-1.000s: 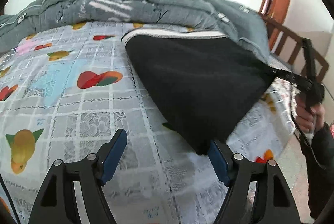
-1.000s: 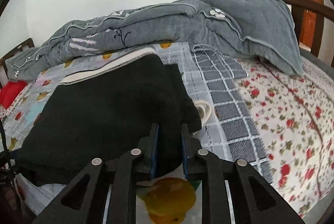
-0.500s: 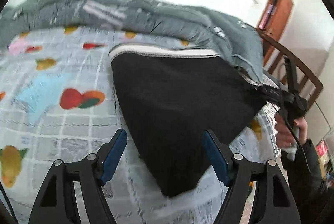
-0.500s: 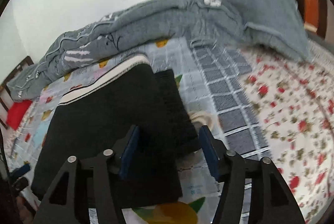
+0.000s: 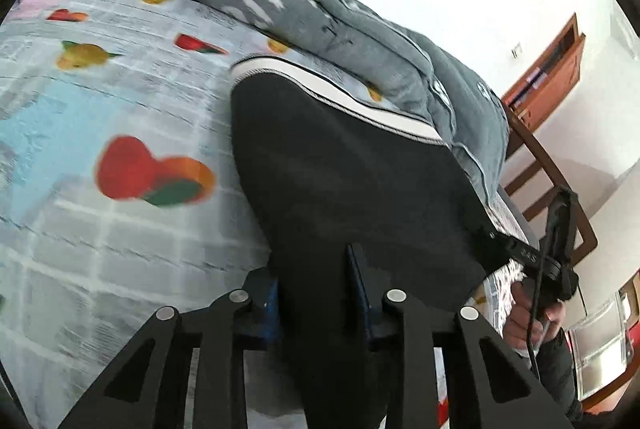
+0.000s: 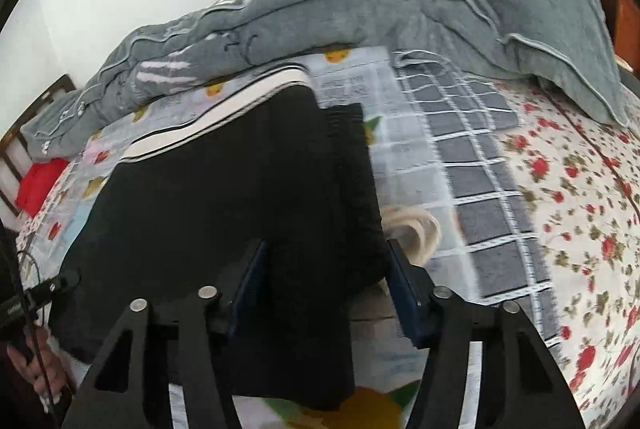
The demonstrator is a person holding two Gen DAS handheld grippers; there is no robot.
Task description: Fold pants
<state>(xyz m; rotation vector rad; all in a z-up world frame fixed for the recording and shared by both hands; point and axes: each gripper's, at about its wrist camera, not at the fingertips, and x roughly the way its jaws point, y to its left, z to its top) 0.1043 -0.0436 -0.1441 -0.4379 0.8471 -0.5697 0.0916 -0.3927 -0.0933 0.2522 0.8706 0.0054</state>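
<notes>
The black pants (image 5: pixel 344 189) with a white side stripe lie folded on the fruit-print bed sheet (image 5: pixel 100 117). My left gripper (image 5: pixel 316 293) is shut on the near corner of the pants, with black fabric between its blue pads. In the right wrist view the pants (image 6: pixel 224 197) lie flat, and my right gripper (image 6: pixel 324 277) stands open over their near edge, one finger on each side of the cloth. The right gripper also shows in the left wrist view (image 5: pixel 552 261), at the pants' far corner.
A rolled grey quilt (image 6: pixel 320 21) lies along the back of the bed by the white wall. A grey checked cloth (image 6: pixel 472 157) and a floral sheet (image 6: pixel 580 213) lie to the right. A white drawstring (image 6: pixel 412 229) lies beside the pants. A wooden bed rail (image 5: pixel 548 165) is at the right.
My left gripper moved onto the pants' near corner and closed on it. My right gripper let go of the pants, opened, and now straddles their edge.
</notes>
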